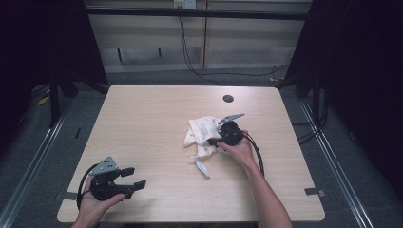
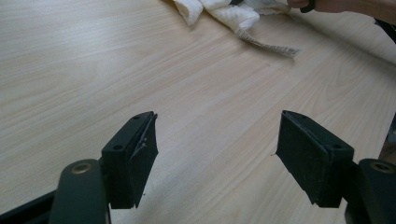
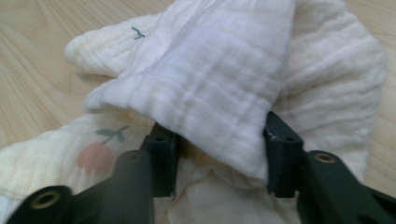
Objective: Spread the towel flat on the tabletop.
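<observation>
One crumpled white cloth (image 1: 202, 134) lies right of centre on the wooden bench (image 1: 142, 123), a long label trailing from its near edge. Right gripper (image 3: 219, 156) sits at the cloth's right side, its jaws half closed around a raised fold of fabric that fills the gap between them. Left gripper (image 1: 134, 178) rests released at the near left corner, jaws wide apart over bare wood, well apart from the cloth.

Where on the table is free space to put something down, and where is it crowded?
The table is bare across its far left part, between the cloth and the left edge, and in front of the left gripper. The near right corner is also free. It is crowded around the cloth, where the right gripper has a fold between its jaws.
</observation>
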`<state>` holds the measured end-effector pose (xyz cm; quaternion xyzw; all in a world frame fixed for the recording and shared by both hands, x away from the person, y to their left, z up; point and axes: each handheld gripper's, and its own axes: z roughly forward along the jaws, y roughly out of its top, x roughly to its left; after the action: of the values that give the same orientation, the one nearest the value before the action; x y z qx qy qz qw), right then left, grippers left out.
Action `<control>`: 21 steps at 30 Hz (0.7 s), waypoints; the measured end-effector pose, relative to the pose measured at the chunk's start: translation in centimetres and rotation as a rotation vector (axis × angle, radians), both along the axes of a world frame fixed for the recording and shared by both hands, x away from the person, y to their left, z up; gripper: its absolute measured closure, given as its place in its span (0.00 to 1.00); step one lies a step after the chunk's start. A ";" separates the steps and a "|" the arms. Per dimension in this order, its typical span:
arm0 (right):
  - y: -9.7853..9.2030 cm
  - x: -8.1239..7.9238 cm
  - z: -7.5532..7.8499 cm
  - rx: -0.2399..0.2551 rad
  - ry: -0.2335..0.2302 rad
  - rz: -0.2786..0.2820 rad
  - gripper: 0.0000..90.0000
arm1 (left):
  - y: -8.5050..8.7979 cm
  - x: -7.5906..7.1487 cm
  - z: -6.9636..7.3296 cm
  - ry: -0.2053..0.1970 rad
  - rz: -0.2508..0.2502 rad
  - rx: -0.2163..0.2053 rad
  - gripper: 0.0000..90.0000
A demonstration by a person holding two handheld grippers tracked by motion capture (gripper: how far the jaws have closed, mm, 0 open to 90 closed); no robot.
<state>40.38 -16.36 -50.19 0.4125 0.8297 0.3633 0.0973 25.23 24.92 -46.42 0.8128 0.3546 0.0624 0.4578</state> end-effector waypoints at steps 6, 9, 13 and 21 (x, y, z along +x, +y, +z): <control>-0.6 -0.3 0.1 0.013 0.027 0.005 0.86 | 0.0 0.0 0.0 -0.002 0.008 0.003 0.32; -0.9 -0.7 0.0 0.030 0.040 0.011 0.90 | 0.0 0.0 0.0 0.000 0.009 -0.001 0.31; -0.9 -1.1 0.1 0.028 0.048 0.025 0.91 | 0.0 0.0 0.0 -0.001 0.007 -0.002 0.31; -1.3 -2.2 0.2 0.038 0.063 0.048 0.92 | 0.0 0.1 -0.1 -0.001 0.009 0.003 0.31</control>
<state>38.19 -17.71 -49.97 0.4055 0.8349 0.3682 0.0547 25.32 24.91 -46.48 0.8117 0.3580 0.0656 0.4568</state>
